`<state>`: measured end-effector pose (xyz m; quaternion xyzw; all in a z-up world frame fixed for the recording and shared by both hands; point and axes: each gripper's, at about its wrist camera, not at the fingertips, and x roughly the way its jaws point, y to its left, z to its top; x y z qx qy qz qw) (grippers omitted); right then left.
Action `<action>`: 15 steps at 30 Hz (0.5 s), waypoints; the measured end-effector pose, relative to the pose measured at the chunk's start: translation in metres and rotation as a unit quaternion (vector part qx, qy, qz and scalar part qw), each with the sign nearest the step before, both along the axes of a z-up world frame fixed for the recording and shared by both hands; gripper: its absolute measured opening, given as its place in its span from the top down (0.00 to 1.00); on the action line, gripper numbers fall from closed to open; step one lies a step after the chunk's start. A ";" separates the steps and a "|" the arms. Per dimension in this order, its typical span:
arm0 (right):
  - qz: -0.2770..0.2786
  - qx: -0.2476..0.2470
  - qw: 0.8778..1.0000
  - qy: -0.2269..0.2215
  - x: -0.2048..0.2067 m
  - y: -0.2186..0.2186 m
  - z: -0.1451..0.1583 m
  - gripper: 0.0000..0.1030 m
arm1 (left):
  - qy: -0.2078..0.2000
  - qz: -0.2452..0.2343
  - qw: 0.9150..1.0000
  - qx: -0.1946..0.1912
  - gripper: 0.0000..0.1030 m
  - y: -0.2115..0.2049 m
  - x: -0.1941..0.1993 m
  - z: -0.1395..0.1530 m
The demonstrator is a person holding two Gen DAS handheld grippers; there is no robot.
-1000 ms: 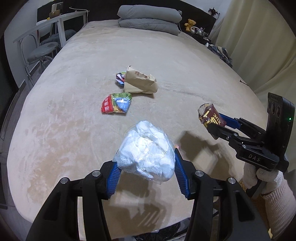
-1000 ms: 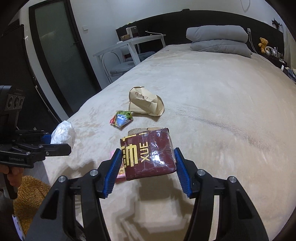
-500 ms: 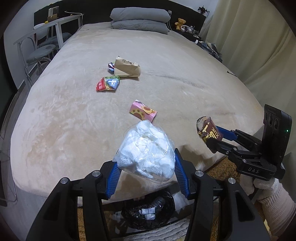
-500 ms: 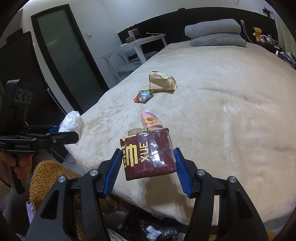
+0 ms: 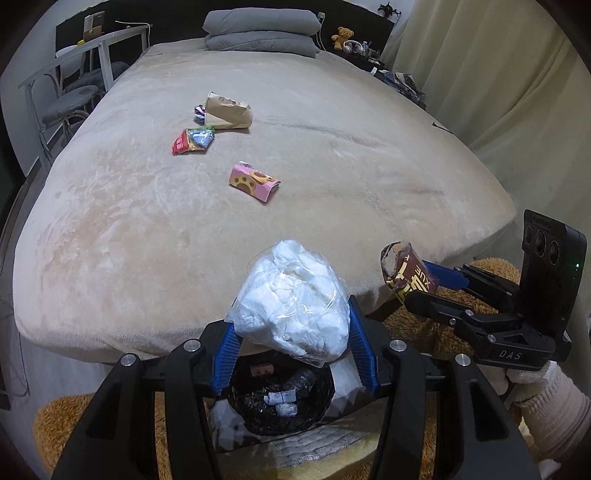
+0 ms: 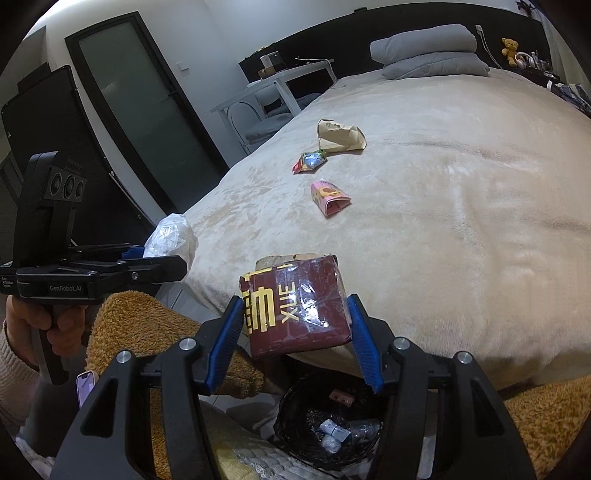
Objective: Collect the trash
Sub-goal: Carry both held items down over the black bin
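1. Left wrist view: the left gripper point(image 5: 293, 354) fills the lower centre of the frame, its blue pads clamped on a clear bag point(image 5: 293, 306) stuffed with white tissue.
2. Directly below the bag, at the bottom centre, sits a bin point(image 5: 279, 400) lined with black plastic, with a few scraps inside.
3. At the right edge, the right gripper point(image 5: 413, 286) is clamped on a dark red pack point(image 5: 406, 275) with yellow lettering; a gloved hand point(image 5: 532, 380) holds its handle at lower right.
4. The bed point(image 5: 129, 240) takes up the middle of the frame. On it lie a pink wrapper point(image 5: 253, 181) at centre, a red and blue wrapper point(image 5: 192, 139) to the upper left of that, and a brown paper bag point(image 5: 227, 116) above, touching a small wrapper at its left end.
5. Grey pillows point(image 5: 260, 31) lie at the top centre.
6. Right wrist view: the right gripper point(image 6: 295, 332), at lower centre, has its pads pressed on both sides of the red pack point(image 6: 295, 306).
7. The bin point(image 6: 328, 424) shows at bottom centre, below the pack.
8. At left, the left gripper point(image 6: 173, 258) grips the clear bag point(image 6: 171, 240); a bare hand point(image 6: 40, 326) holds its handle.
9. An orange rug point(image 6: 147, 332) lies beside the bed's foot.
10. The pink wrapper point(image 6: 328, 197), the red and blue wrapper point(image 6: 309, 162) and the paper bag point(image 6: 340, 138) lie on the bed point(image 6: 461, 221), above centre.
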<state>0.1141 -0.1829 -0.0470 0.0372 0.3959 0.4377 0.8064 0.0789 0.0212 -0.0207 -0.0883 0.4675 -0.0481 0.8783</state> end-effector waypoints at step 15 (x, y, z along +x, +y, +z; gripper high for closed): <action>0.004 -0.033 0.996 0.079 -0.026 0.003 -0.029 0.44 | 0.060 0.002 0.998 -0.032 0.50 -0.017 -0.034 -0.053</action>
